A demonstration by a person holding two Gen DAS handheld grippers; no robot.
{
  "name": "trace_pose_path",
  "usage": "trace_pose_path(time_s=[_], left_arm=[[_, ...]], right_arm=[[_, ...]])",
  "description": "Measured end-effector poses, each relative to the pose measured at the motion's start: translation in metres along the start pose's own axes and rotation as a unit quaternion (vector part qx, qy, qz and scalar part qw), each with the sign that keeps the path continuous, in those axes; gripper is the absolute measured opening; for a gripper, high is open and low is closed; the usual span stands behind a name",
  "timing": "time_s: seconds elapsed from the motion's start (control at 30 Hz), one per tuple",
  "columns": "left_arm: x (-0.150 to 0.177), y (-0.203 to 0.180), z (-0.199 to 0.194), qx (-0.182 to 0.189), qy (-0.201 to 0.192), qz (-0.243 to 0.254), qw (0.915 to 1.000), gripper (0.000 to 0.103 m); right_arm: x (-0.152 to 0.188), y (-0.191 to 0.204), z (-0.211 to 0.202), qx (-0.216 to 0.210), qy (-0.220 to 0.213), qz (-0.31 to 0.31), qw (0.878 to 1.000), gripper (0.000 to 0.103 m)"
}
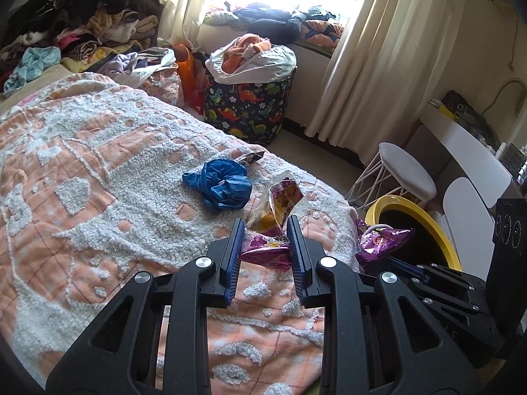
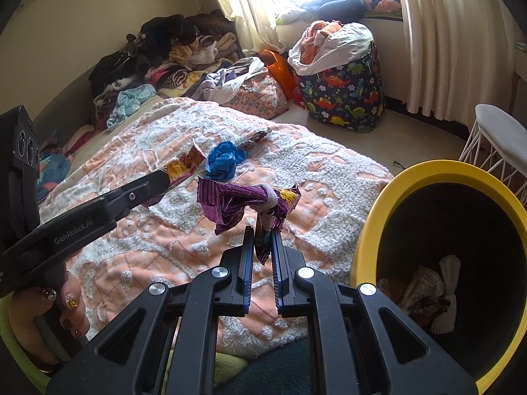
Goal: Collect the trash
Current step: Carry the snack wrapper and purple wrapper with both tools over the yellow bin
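Covering most of the scene, the bed (image 1: 98,164) carries an orange-and-white blanket. A dinosaur-print laundry basket (image 1: 248,105) stands on the far floor below the window. The yellow-rimmed trash bin (image 2: 372,230) stands at the right, just beside the bed; it holds white and dark litter. A crumpled blue plastic bag (image 1: 219,184) lies on the blanket, far of both tools. The left tongs (image 1: 266,233) are clenched on a yellow-and-purple snack wrapper (image 1: 283,204), lifted over the blanket. The right tongs (image 2: 262,240) are clenched on a purple snack wrapper (image 2: 227,204), raised above the blanket left of the bin. A hand (image 2: 49,326) grips the left tool's handle.
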State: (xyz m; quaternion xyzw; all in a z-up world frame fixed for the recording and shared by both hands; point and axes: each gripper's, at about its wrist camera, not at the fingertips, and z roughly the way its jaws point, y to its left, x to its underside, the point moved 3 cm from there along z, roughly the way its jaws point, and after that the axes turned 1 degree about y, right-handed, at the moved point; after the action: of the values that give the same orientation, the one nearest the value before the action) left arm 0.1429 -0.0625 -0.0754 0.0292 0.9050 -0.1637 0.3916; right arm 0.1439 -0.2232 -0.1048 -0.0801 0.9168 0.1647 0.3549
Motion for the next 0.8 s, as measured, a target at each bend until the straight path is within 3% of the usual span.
trace_pose_path(time_s=[0.8], left_arm=[[0.002,-0.047,-0.001,0.026,-0.002,0.052,0.9983,0.020]], right_arm=[[-0.004,-0.047,-0.042,0.019,-0.043,0.046,0.998,0.010]])
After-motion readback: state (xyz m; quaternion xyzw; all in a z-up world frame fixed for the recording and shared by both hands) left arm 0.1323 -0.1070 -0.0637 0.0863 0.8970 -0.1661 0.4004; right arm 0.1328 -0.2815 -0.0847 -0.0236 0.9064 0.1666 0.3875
